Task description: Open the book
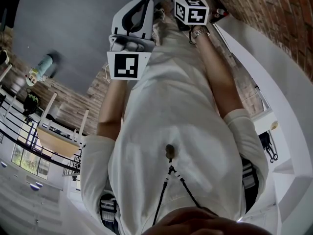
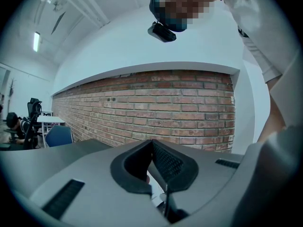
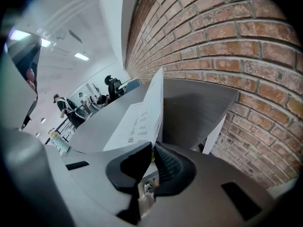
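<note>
Right gripper [image 3: 152,148] clenched, by the look of it on the lower edge of a printed leaf of the book [image 3: 139,112], which stands up toward 12 o'clock over the grey table [image 3: 90,126], with the brick wall [image 3: 246,46] at 2 o'clock. Left gripper [image 2: 151,143], jaws together on nothing, faces the same wall. The leaf is best swung in an arc about the spine, with a light pinch and no tugging, lest the paper tear.

A dark grey table [image 1: 58,28] fills the upper left of the head view and the middle of the right gripper view. On it lies a white book [image 3: 139,117], its printed pages tilted up off the tabletop at frame centre.
</note>
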Action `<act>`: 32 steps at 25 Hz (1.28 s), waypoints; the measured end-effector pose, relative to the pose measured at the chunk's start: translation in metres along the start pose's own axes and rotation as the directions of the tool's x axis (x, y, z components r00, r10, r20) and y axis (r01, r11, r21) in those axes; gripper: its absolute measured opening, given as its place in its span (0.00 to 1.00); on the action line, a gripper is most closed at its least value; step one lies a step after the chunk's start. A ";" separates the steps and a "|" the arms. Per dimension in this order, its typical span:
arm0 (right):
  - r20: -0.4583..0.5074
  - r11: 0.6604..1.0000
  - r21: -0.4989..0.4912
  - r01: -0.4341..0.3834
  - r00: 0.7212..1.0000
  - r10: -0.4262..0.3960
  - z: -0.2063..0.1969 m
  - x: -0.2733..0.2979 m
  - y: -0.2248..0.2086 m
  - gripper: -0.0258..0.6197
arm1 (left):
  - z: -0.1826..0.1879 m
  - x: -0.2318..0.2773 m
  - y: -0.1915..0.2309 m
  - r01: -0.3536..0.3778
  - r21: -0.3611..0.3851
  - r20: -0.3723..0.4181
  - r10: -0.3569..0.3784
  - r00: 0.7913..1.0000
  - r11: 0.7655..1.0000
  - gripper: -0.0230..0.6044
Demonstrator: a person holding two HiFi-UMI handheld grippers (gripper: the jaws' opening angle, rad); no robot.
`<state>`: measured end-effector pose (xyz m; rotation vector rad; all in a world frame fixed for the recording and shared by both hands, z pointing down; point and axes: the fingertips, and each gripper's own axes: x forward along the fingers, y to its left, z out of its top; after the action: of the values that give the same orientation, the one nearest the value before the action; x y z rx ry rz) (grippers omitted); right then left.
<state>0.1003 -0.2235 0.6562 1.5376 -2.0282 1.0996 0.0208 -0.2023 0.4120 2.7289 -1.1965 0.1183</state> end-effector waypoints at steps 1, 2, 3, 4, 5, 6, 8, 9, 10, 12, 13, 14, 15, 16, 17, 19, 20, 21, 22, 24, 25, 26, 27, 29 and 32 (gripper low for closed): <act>0.001 1.000 0.003 0.002 1.000 -0.002 0.000 0.000 -0.002 0.11 | 0.000 0.001 -0.001 0.002 0.002 0.000 -0.002 1.000 1.000 0.07; 0.001 1.000 0.007 0.006 1.000 -0.006 0.001 -0.001 -0.005 0.11 | 0.000 0.002 -0.001 0.004 0.004 -0.001 -0.004 1.000 1.000 0.07; 0.002 1.000 0.009 0.011 1.000 -0.011 0.001 -0.001 -0.007 0.11 | 0.000 0.003 -0.001 0.006 0.004 -0.001 -0.006 1.000 1.000 0.07; 0.002 1.000 0.011 0.016 1.000 -0.016 0.002 -0.002 -0.010 0.11 | 0.000 0.003 -0.001 0.006 0.004 -0.001 -0.006 1.000 1.000 0.07; 0.002 1.000 0.013 0.019 1.000 -0.019 0.002 -0.002 -0.012 0.11 | 0.000 0.004 -0.001 0.006 0.003 -0.001 -0.006 1.000 1.000 0.07; 0.003 1.000 0.016 0.022 1.000 -0.022 0.003 -0.002 -0.015 0.11 | 0.001 0.004 0.000 0.006 0.003 0.000 -0.006 1.000 1.000 0.07; 0.004 0.999 0.021 0.031 1.000 -0.031 0.003 -0.003 -0.022 0.11 | 0.000 0.006 0.000 0.006 0.002 -0.001 -0.006 1.000 1.000 0.07; 0.004 0.999 0.024 0.035 0.999 -0.035 0.003 -0.003 -0.025 0.11 | -0.001 0.006 0.000 0.007 0.002 -0.003 -0.007 1.000 1.000 0.07; 0.004 0.999 0.026 0.039 0.999 -0.039 0.003 -0.002 -0.028 0.11 | -0.001 0.007 0.000 0.008 0.003 -0.003 -0.008 1.000 1.000 0.07; 0.004 0.998 0.030 0.050 0.999 -0.050 0.003 -0.003 -0.035 0.11 | -0.002 0.009 -0.001 0.009 0.002 -0.002 -0.009 1.000 1.000 0.07; 0.004 0.998 0.032 0.057 0.998 -0.057 0.003 -0.004 -0.037 0.11 | -0.002 0.009 -0.001 0.009 0.001 -0.001 -0.009 1.000 1.000 0.07; 0.003 0.997 0.034 0.064 0.998 -0.064 0.004 -0.005 -0.040 0.11 | -0.002 0.009 -0.002 0.009 0.001 -0.002 -0.009 1.000 1.000 0.07; 0.003 0.997 0.037 0.068 0.998 -0.069 0.004 -0.006 -0.042 0.11 | -0.001 0.009 -0.001 0.008 0.001 -0.002 -0.008 1.000 1.000 0.07; 0.002 0.997 0.040 0.070 0.998 -0.070 0.004 -0.006 -0.043 0.11 | -0.001 0.009 -0.001 0.008 0.001 -0.003 -0.008 1.000 1.000 0.07; 0.003 0.997 0.043 0.072 0.997 -0.072 0.004 -0.006 -0.044 0.11 | -0.001 0.009 -0.001 0.008 0.002 -0.003 -0.008 1.000 1.000 0.07; 0.002 0.996 0.045 0.078 0.997 -0.078 0.005 -0.007 -0.047 0.11 | 0.000 0.009 0.000 0.006 0.002 -0.003 -0.006 1.000 1.000 0.07; 0.001 0.996 0.045 0.082 0.997 -0.082 0.005 -0.008 -0.048 0.11 | 0.000 0.009 0.001 0.004 0.002 -0.003 -0.004 1.000 1.000 0.07; 0.001 0.995 0.046 0.085 0.996 -0.085 0.005 -0.007 -0.049 0.11 | 0.000 0.009 0.002 0.002 0.002 -0.004 -0.002 1.000 1.000 0.07; 0.000 0.995 0.047 0.088 0.996 -0.088 0.006 -0.007 -0.051 0.11 | 0.000 0.009 0.002 0.001 0.002 -0.003 -0.001 1.000 1.000 0.07; -0.002 0.994 0.052 0.095 0.995 -0.095 0.006 -0.006 -0.055 0.11 | 0.001 0.010 0.004 -0.001 0.003 0.000 0.001 1.000 1.000 0.07; -0.002 0.994 0.055 0.097 0.995 -0.097 0.006 -0.006 -0.057 0.11 | 0.001 0.010 0.004 -0.002 0.003 -0.001 0.002 1.000 1.000 0.07; -0.001 0.994 0.057 0.097 0.995 -0.097 0.007 -0.006 -0.058 0.11 | 0.001 0.010 0.005 -0.004 0.003 -0.002 0.004 1.000 1.000 0.07; -0.001 0.994 0.057 0.098 0.995 -0.099 0.007 -0.006 -0.060 0.11 | 0.001 0.010 0.005 -0.005 0.002 -0.003 0.005 1.000 1.000 0.07; -0.003 0.992 0.054 0.110 0.994 -0.110 0.008 -0.008 -0.064 0.11 | 0.002 0.010 0.006 -0.006 -0.001 -0.002 0.006 1.000 1.000 0.07; -0.005 0.991 0.060 0.120 0.993 -0.120 0.008 -0.008 -0.070 0.11 | 0.003 0.011 0.007 -0.005 0.003 0.001 0.005 1.000 1.000 0.07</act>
<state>0.1695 -0.2317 0.6705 1.6643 -1.8898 1.1237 0.0235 -0.2153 0.4114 2.7285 -1.2044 0.1197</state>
